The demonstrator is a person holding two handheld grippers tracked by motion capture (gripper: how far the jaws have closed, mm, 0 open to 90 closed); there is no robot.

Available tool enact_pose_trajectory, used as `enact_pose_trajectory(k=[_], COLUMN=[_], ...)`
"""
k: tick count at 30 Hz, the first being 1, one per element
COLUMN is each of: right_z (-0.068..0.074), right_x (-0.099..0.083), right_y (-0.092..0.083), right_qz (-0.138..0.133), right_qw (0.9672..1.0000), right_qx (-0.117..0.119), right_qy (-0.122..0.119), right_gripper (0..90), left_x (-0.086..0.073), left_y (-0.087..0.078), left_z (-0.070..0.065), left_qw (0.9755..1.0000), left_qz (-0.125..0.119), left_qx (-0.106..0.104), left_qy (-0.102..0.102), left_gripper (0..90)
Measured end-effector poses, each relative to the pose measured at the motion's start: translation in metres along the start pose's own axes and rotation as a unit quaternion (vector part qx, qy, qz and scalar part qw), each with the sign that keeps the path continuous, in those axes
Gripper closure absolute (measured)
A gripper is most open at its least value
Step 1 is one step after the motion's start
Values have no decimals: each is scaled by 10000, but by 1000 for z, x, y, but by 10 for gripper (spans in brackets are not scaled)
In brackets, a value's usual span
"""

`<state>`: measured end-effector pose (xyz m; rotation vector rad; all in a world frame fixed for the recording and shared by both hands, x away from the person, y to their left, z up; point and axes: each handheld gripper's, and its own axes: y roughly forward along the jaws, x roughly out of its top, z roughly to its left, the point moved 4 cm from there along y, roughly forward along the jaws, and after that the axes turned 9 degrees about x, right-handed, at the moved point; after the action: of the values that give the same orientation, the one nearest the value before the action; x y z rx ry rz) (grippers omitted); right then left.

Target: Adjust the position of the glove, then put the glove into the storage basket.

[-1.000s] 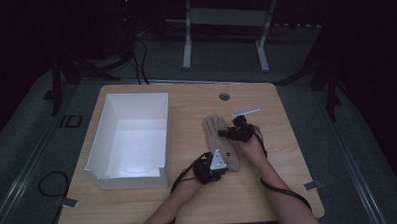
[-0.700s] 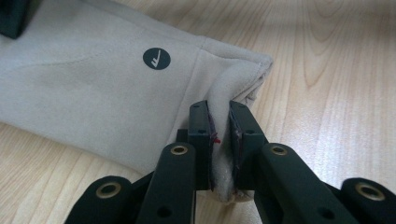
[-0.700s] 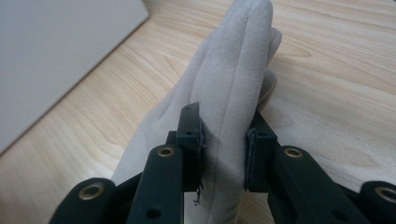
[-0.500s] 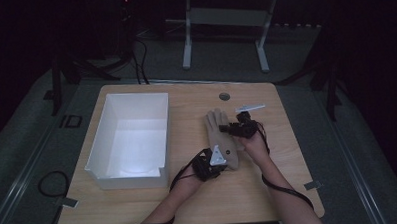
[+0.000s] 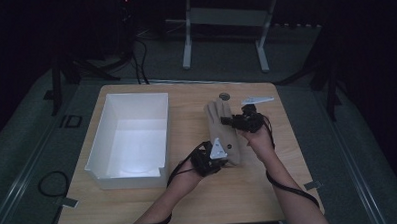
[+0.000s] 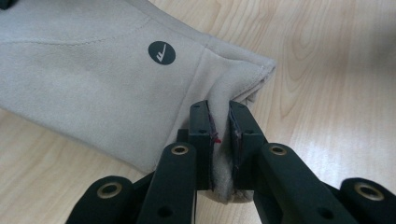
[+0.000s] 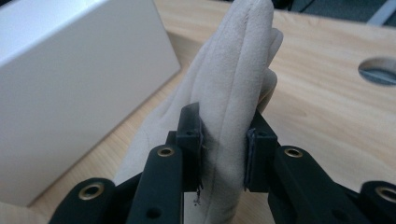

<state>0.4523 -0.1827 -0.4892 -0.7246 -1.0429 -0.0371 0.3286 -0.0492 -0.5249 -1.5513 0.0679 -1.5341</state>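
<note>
Right now my left gripper (image 6: pixel 220 140) has its jaws pressed together on the cuff corner of the beige glove (image 6: pixel 93 79), with a fold of the suede squeezed between the two pads and bulging out below them in the left gripper view. Just past the pinch, at about 11 o'clock from the jaws, I see a small round dark logo (image 6: pixel 161 52) on the glove's surface, and the cuff hem runs off toward 2 o'clock over the bare wood. My right gripper (image 7: pixel 224 140) is clamped on the finger end of the same glove: in the right gripper view the bunched fingers stand up between the pads and rise toward 12 o'clock, so the jaws are held a little apart by the thickness of the fabric. From the high view I read the glove (image 5: pixel 222 126) stretched between my two grippers, the left gripper (image 5: pixel 210 159) at its near end and the right gripper (image 5: pixel 244 121) at its far end, over the right half of the wooden table (image 5: pixel 189 202). Whether it hangs wholly free of the wood I cannot tell. At 9 o'clock from the glove sits the white box (image 5: pixel 130 139), open at the top. A round hole (image 5: pixel 224 96) in the tabletop lies at 12 o'clock from the glove, near the far edge.
</note>
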Motion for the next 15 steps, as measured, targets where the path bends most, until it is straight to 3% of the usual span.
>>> enact_pose_trajectory(k=[4,15], right_z=[7,36], right_x=[9,49], right_y=[-7,-20], right_qz=[-79,-327], right_qw=[10000,9989], right_qx=[26,174], right_qy=[-43,-285], right_gripper=[727,727], left_x=[5,25], left_y=[-6,-48], left_z=[2,20], left_qw=[10000,9999], left_qz=[4,20], left_qx=[7,160], left_qy=[-58,15], left_gripper=[823,823])
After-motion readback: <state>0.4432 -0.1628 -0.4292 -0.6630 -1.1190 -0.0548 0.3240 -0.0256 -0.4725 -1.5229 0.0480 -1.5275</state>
